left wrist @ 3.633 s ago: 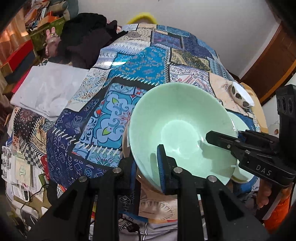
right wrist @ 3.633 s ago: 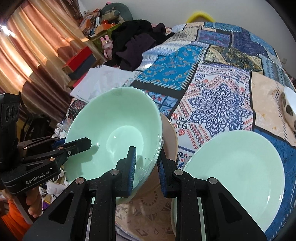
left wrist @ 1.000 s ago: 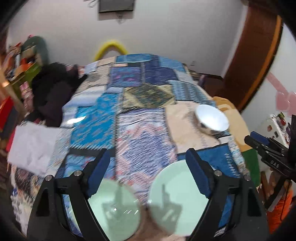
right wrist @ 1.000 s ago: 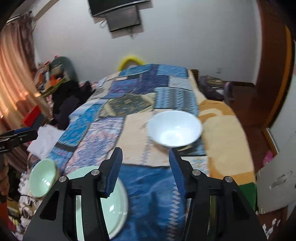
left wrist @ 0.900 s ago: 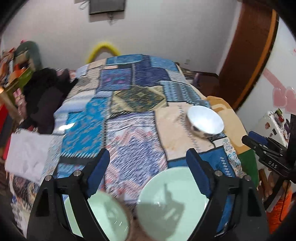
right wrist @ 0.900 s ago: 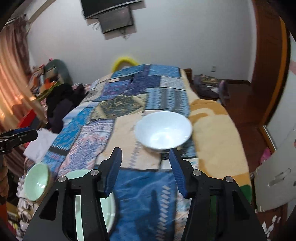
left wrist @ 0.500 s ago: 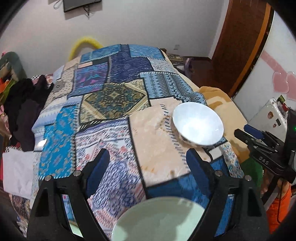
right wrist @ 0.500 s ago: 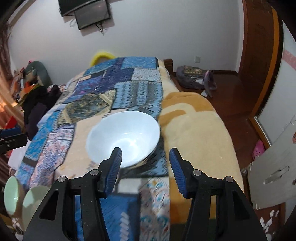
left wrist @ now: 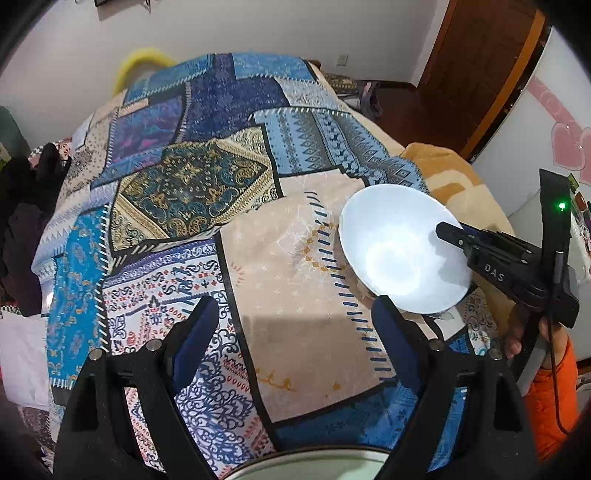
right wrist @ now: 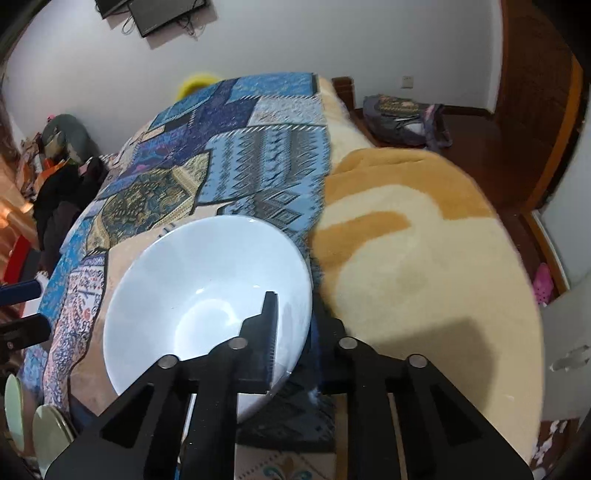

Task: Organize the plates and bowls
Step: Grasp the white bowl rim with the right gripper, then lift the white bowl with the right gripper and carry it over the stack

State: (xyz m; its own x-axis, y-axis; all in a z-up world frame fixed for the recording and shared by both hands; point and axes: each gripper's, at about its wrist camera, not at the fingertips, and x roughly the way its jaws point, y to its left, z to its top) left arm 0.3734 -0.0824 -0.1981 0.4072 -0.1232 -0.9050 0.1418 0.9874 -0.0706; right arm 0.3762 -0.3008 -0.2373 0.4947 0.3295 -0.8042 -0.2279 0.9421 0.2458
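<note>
The right gripper point(right wrist: 291, 332) is clamped on the near rim of the white bowl point(right wrist: 207, 291), one finger inside the bowl and the other hidden outside its wall; the bowl sits near the edge of the patchwork bedspread point(left wrist: 192, 192), just beside the cream and tan fleece blanket point(right wrist: 406, 266). The left gripper point(left wrist: 291, 332) hangs over the bedspread with its jaws wide and nothing between them, the bowl just off its right finger. The likely trouble is the hold itself: a pinch on one thin, smooth, sloped rim could let the bowl swing or slip out when lifted, and the soft bedding gives no firm base if it is set down tilted. A drop past the bed edge onto the wooden floor point(right wrist: 476, 144) would probably break it. A pale green plate point(left wrist: 310, 467) shows at the bottom of the left view, so carrying the bowl that way risks a knock. The room is a bedroom with white walls, a wall-mounted screen point(right wrist: 155, 14), a wooden door point(left wrist: 480, 74), dark clothes point(right wrist: 62, 206) piled at the left, and a bag point(right wrist: 402, 118) on the floor.
</note>
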